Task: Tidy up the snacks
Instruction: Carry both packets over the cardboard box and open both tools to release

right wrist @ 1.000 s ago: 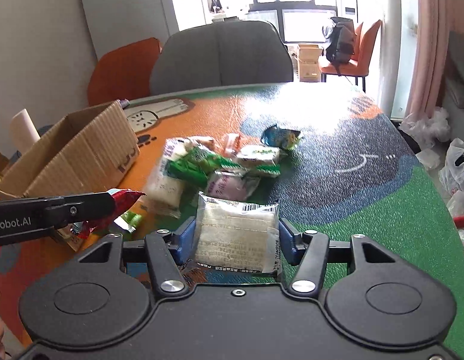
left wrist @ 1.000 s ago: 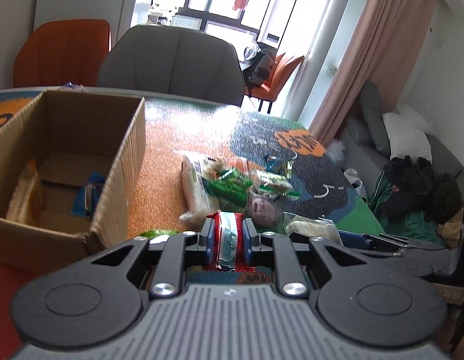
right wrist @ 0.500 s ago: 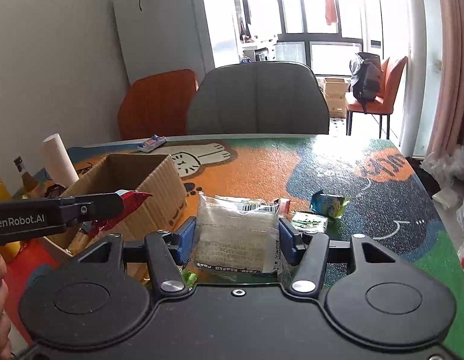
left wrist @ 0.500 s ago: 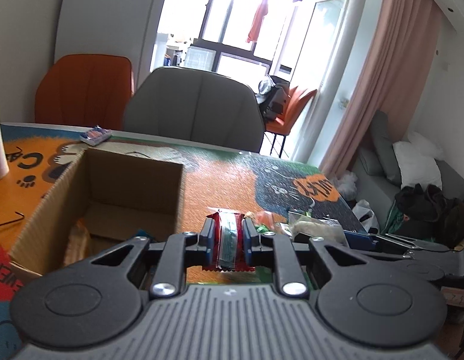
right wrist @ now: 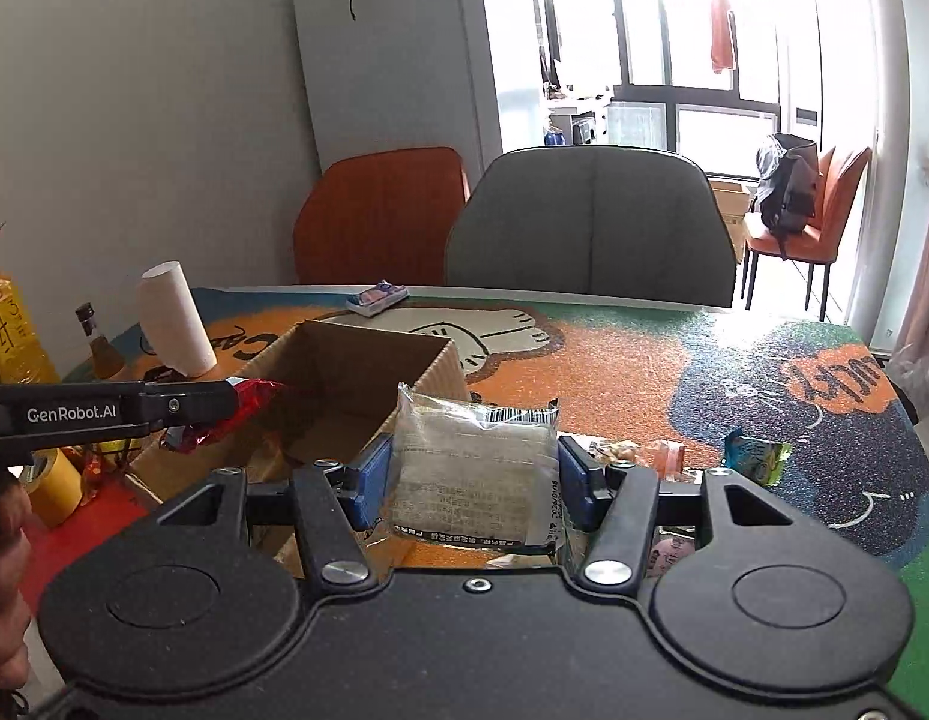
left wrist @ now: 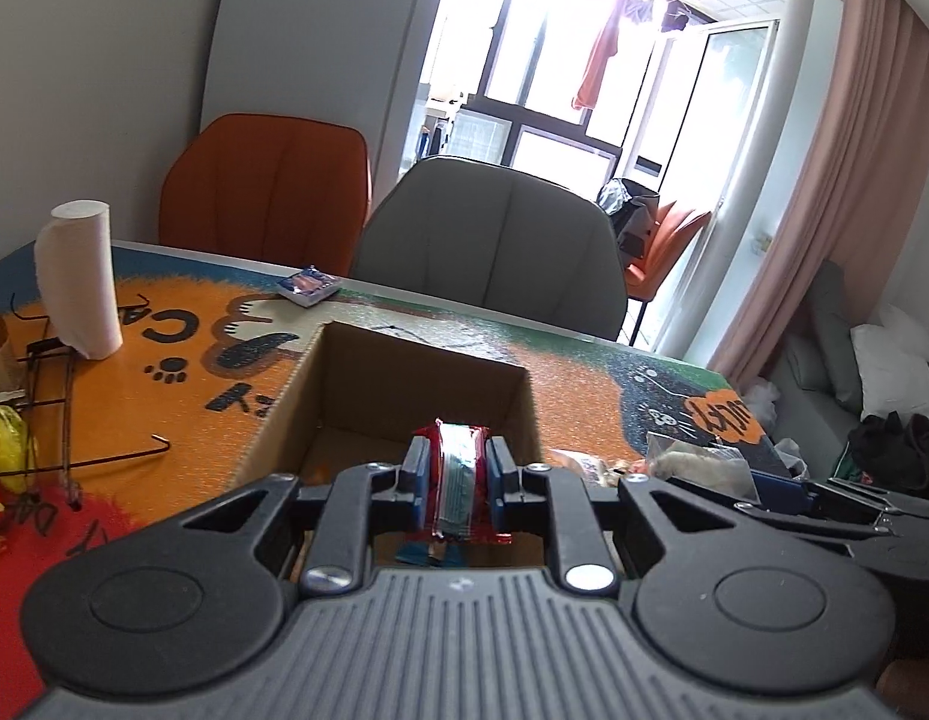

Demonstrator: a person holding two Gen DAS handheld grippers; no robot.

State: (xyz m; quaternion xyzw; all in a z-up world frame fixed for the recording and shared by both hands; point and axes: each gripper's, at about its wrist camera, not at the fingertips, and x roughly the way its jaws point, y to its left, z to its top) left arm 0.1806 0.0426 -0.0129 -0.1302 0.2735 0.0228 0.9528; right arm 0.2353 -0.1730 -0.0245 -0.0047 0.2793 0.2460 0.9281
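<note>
Orange cartoon-print table [right wrist: 614,360], grey chair [right wrist: 590,222] behind

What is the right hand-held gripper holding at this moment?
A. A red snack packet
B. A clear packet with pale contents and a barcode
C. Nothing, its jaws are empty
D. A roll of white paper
B: in the right wrist view the right hand-held gripper has its blue pads on both sides of the clear packet, while the red snack packet is in the left hand-held gripper, above the cardboard box.
</note>
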